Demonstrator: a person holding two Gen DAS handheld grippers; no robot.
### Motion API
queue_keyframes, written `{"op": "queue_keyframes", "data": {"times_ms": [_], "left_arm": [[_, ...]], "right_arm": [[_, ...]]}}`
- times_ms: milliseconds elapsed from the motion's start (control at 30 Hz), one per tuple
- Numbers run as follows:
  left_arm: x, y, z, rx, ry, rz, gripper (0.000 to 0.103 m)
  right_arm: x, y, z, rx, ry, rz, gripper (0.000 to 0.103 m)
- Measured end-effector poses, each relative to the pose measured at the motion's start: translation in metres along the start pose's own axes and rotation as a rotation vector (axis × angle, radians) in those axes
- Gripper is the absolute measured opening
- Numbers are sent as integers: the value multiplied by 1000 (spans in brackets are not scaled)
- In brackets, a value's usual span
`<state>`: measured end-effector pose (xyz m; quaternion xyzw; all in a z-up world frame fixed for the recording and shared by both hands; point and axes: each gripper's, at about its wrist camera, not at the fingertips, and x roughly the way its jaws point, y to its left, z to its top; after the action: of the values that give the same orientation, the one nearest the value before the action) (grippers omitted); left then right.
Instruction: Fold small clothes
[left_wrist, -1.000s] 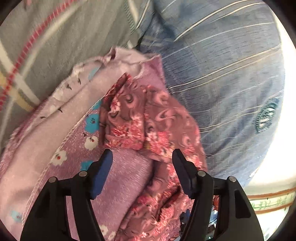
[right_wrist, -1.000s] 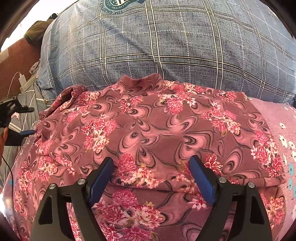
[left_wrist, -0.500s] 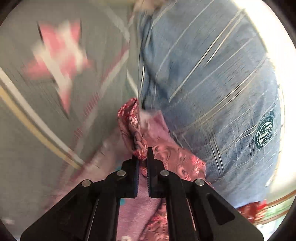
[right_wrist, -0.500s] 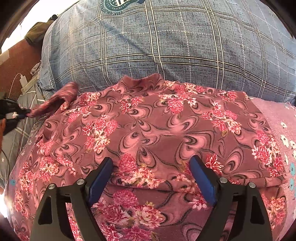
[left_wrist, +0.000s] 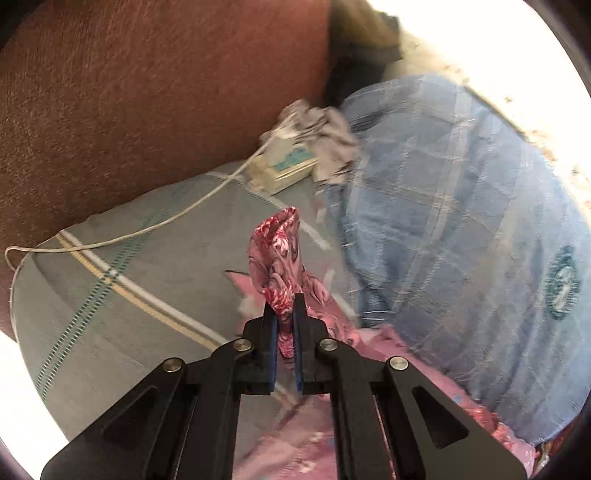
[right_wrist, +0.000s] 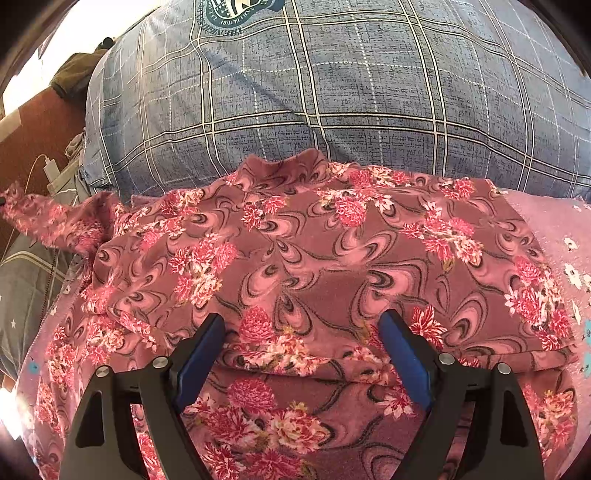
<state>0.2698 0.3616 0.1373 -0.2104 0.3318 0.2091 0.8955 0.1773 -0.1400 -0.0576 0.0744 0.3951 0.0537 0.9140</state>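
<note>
Left gripper (left_wrist: 285, 308): fingers pinched tight on a corner of the floral garment (left_wrist: 279, 254), which stands up above the tips at centre frame. Behind it, grey striped bedding (left_wrist: 122, 295); a white cable (left_wrist: 155, 225) runs to a small box (left_wrist: 286, 168) at upper centre. Right gripper (right_wrist: 303, 339): fingers spread wide, gripping nothing, poised over the garment (right_wrist: 314, 258), which lies spread across mid frame. Blue plaid pillow (right_wrist: 332, 92) fills the top; lilac printed cloth (right_wrist: 554, 229) at right edge.

A brown headboard (left_wrist: 147, 92) backs the grey bedsheet (left_wrist: 110, 295) (window glare overexposed).
</note>
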Motion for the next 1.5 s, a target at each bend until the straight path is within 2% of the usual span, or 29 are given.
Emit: {"op": "queue_keyframes", "data": {"times_ms": [100,233,267,367,400,467,500,533,633,667,700,767,800,833,867,933,1067,1267,1500], "left_arm": [[27,13,10,-11,37,65,5],[62,35,23,-23,94,109,5],[66,41,23,-38,109,99,5],[73,65,23,-128,168,-11,5],[72,72,21,-154,179,-71,9],[67,77,16,-164,202,-150,31],[65,77,12,-168,215,-188,51],[63,76,8,-170,219,-205,59],[68,64,-3,-161,255,-227,62],[73,61,-6,-157,272,-214,62],[79,58,-8,-159,274,-182,62],[78,54,-6,-164,243,-176,62],[78,52,-4,-172,228,-169,55],[78,50,-2,-174,220,-165,21],[80,48,-1,-167,222,-165,3],[79,43,0,-151,228,-166,5],[54,24,-2,-72,170,-179,5],[-3,-42,-25,75,137,-344,5],[-44,-138,-81,221,188,-556,5]], "right_arm": [[0,0,0,0,0,0,88],[0,0,0,-1,1,0,89],[0,0,0,-3,2,0,89],[1,1,0,-9,5,0,90],[1,1,0,-10,5,1,90],[2,2,0,-11,5,3,91],[2,2,0,-11,6,3,91],[2,2,0,-11,6,3,91],[2,2,1,-11,6,2,91],[2,2,1,-11,6,2,91],[2,2,1,-11,6,3,91],[2,2,1,-9,5,5,91],[2,2,1,-8,4,8,91],[2,2,1,-6,3,11,91],[2,1,1,-3,2,14,91],[2,1,0,0,0,18,91],[1,-2,0,10,-5,33,91],[0,-4,0,17,-9,48,92],[-2,-9,0,41,-20,80,92]]}}
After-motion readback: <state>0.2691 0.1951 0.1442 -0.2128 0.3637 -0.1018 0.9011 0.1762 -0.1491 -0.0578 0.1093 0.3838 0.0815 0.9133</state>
